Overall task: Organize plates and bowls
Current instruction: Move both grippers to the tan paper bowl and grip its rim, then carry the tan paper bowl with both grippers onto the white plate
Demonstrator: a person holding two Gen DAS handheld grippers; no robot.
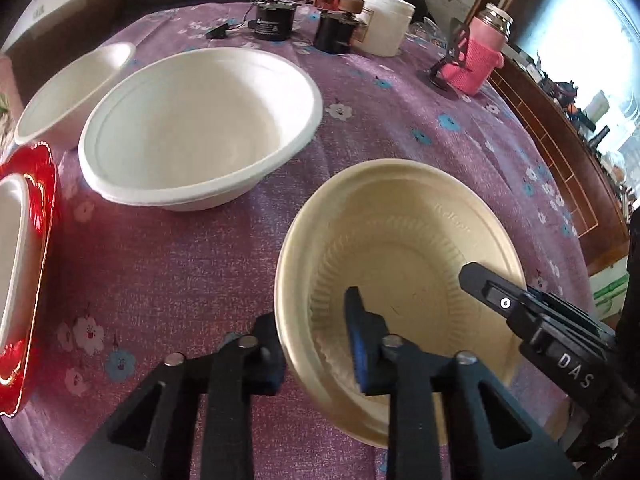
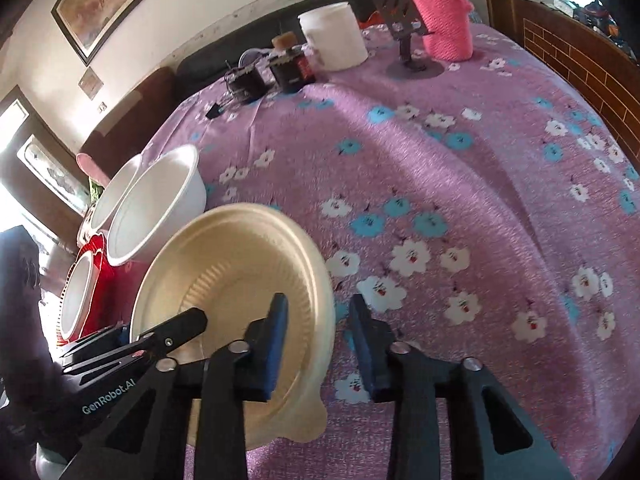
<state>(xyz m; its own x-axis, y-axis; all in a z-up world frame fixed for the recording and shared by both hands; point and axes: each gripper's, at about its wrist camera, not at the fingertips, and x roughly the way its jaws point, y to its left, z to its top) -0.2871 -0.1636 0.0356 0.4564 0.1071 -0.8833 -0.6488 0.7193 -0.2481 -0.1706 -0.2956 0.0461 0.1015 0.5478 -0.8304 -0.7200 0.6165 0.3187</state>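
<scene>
On the purple flowered cloth of the table, lower right of the left wrist view, a cream plate is seen w/ a fluted inner wall. The left claw is held apart, straddling the plate's near-left rim: one finger is outside the rim, the other w/ its blue pad inside the dish. Whether the pads touch the rim can't be told.

The right claw is seen lower centre of the right wrist view, likewise apart, straddling the same cream plate's right rim, its left finger over the plate's inside and the other over the cloth. In the left wrist view, a black finger of it is seen at the plate's right rim.

Upper left of centre in the left wrist view, a large white bowl is set upright on the cloth, apart from the cream plate. A second white bowl is seen just behind it to the left, the gap between them not being clear. At the left edge a red plate carries another white dish, only partly in frame.

Along the top, at the table's far side, a white jar, small black cylinders and a pink knit-covered bottle are grouped, well apart from the dishes.
</scene>
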